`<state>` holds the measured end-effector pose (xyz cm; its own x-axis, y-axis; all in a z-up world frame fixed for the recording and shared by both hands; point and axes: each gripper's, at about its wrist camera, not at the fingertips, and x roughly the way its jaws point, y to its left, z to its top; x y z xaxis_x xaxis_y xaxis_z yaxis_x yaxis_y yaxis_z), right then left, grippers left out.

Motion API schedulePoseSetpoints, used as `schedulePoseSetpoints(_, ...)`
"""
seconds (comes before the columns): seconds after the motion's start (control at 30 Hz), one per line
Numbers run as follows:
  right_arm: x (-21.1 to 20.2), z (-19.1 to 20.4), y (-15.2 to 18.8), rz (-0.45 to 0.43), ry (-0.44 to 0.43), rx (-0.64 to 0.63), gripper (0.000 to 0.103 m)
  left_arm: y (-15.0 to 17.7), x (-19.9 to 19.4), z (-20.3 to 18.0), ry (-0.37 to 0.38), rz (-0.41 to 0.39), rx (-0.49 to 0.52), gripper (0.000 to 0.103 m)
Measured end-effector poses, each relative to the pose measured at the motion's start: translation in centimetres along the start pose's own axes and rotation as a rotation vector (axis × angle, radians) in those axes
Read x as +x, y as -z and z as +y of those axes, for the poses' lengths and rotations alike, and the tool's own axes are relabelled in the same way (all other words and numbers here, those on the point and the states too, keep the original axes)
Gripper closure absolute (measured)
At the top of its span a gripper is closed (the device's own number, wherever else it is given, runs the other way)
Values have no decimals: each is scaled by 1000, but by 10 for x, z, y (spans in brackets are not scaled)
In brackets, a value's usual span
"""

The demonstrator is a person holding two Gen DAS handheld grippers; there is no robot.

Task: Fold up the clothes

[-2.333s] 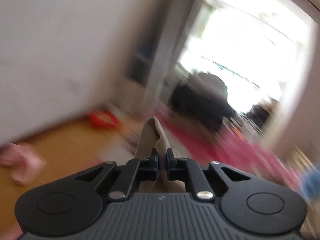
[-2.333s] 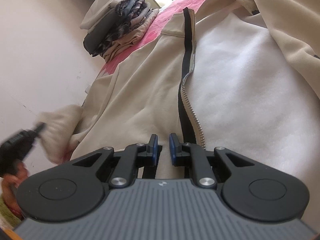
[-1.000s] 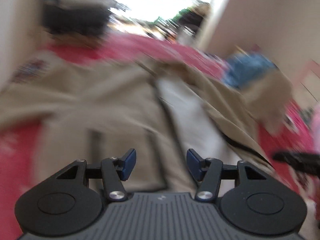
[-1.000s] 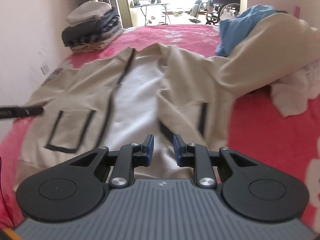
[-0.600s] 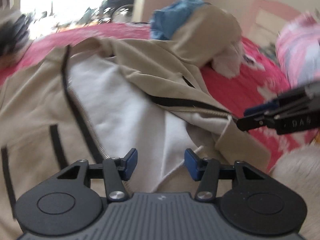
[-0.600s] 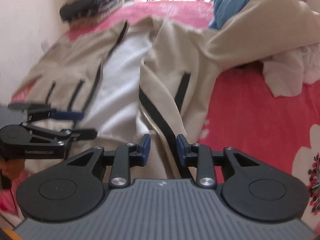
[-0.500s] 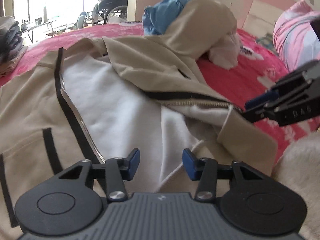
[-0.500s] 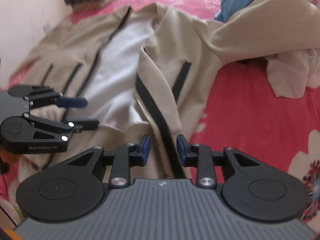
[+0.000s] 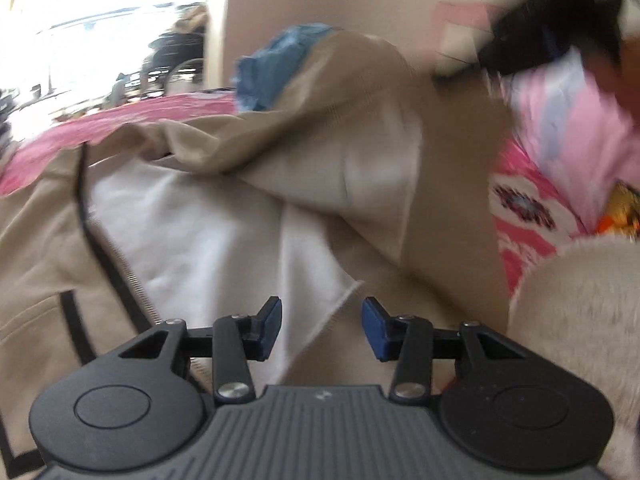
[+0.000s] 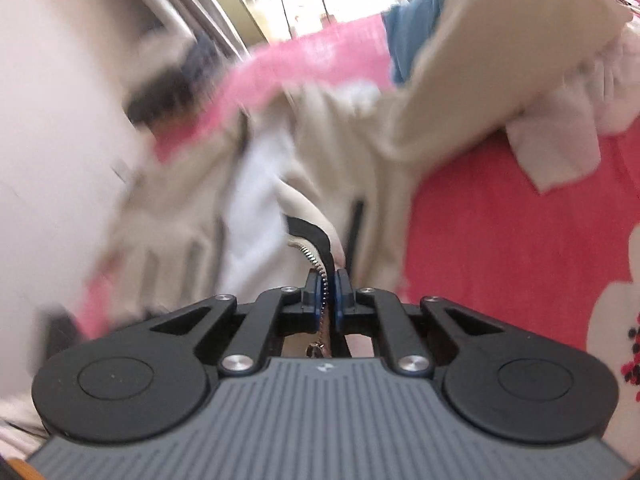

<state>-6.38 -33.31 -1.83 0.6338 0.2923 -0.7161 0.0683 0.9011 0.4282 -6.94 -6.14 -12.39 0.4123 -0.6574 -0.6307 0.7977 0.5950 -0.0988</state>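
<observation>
Beige zip jacket (image 9: pixel 168 236) spread open on red floral bedspread (image 10: pixel 500 240), white lining up. Right gripper (image 10: pixel 327 292) jaws just closed, pinching zipper edge (image 10: pixel 316 264) of jacket's front panel, panel lifted. Left gripper (image 9: pixel 320 328) jaws partly apart, closing a little, nothing pinched; lining edge lies between blue pads (image 9: pixel 269 328) below. Blue garment (image 9: pixel 276 68) behind jacket. No containers visible. Background blurred.

the beige zip-up jacket with white lining (image 10: pixel 320 148) lies spread open on the red flowered bedspread (image 10: pixel 500 240), its sleeve draped up over a blue garment (image 10: pixel 412 20) behind it. a crumpled white cloth (image 10: pixel 560 140) sits right of the sleeve. a stack of folded clothes (image 10: pixel 172 80) stands at the far left, against the wall.
</observation>
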Motion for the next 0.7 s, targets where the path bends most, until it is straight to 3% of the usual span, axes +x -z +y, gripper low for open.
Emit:
schedulePoseSetpoints(0.13,-40,11,-34,-68,-106,42,98,-3,26,-12,85,42,23,57)
schedulePoseSetpoints(0.37,-52,34,-60,-81,-247,79,98,-11,57,-26,156,47,12,45)
schedulePoseSetpoints(0.5,-33,55,-57,-56,-302,58,98,-11,38,-5,155,39,-108,46)
schedulePoseSetpoints(0.7,11,100,-34,39,-425,12,98,17,-47,81,90,-84,-542,46)
